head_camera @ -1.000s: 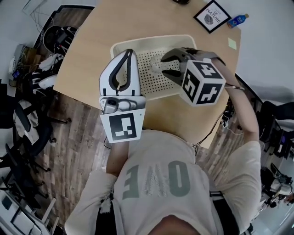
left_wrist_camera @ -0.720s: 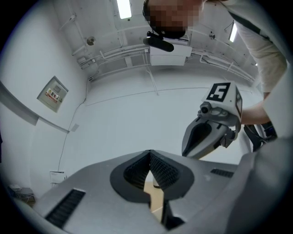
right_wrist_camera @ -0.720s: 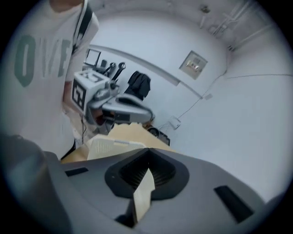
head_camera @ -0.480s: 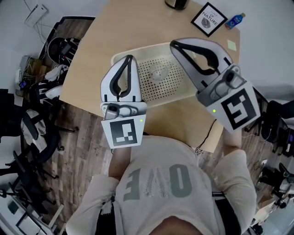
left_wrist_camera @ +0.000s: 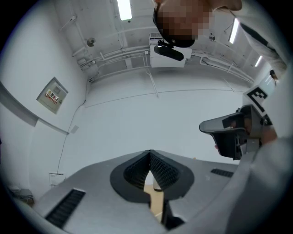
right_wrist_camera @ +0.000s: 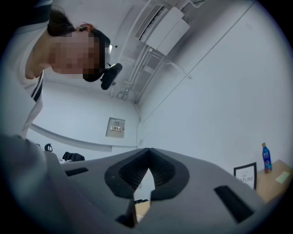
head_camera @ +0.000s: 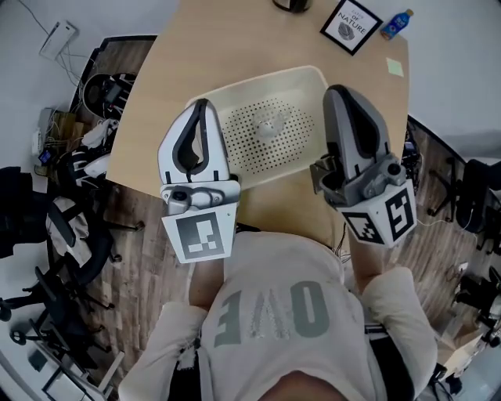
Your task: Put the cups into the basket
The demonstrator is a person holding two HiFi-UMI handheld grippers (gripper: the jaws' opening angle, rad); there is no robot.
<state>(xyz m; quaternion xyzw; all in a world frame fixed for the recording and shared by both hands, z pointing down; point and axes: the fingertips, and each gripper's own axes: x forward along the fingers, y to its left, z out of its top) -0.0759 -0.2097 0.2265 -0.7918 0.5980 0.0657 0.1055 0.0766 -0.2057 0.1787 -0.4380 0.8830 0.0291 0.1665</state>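
1. Plainly clenched on both sides: left gripper (left_wrist_camera: 150,152) with its pads pressed tip to tip on nothing, right gripper (right_wrist_camera: 148,151) likewise closed and empty.
2. Raised and aimed at walls and ceiling, flanking the near corners of the basket (head_camera: 258,77) in the head view, touching neither rim nor contents.
3. Lying inside on the perforated floor: one pale, see-through cup (head_camera: 271,125), outline faint, pose hard to tell; no other cup visible on the table (head_camera: 203,47).
4. Probably light, thin-walled and slick; easily squashed, or squirted out of a hard pinch.
5. Best taken across the wall just below the rim, or with one jaw inside the mouth, closing gently.
6. Farther out, well apart at the far edge: framed print (head_camera: 350,25) and blue bottle (head_camera: 397,23).
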